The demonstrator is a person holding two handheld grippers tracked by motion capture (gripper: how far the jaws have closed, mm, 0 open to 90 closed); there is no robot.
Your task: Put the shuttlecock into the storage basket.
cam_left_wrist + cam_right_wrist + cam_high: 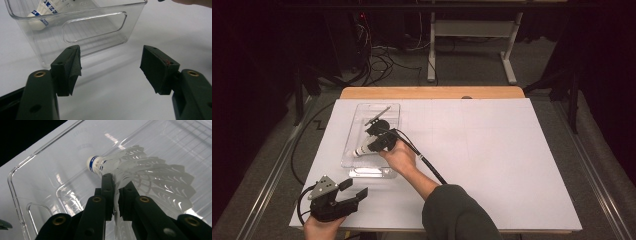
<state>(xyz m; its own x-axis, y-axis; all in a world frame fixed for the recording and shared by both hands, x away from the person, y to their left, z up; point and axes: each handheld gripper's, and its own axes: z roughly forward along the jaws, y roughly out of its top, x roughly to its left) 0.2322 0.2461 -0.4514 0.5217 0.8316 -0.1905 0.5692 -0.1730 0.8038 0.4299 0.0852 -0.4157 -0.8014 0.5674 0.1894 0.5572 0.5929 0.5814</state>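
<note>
Shuttlecock (140, 173) sits inside clear plastic bin (357, 120), left-centre of the high view; right gripper (116, 195) jaws narrow, pinching its feather skirt, likely placing it. Left gripper (353, 192) idles wide open, lower left.

Shuttlecock (362, 150) inside bin (357, 116); bin at tabletop (492, 160) 9 o'clock; left tool (354, 189) at 7 o'clock.

Partly hidden shuttlecock

From above, the right gripper (378, 136) covers the shuttlecock (362, 150) feathers; the picture's top edge crops the clear bin (105, 30).
</note>
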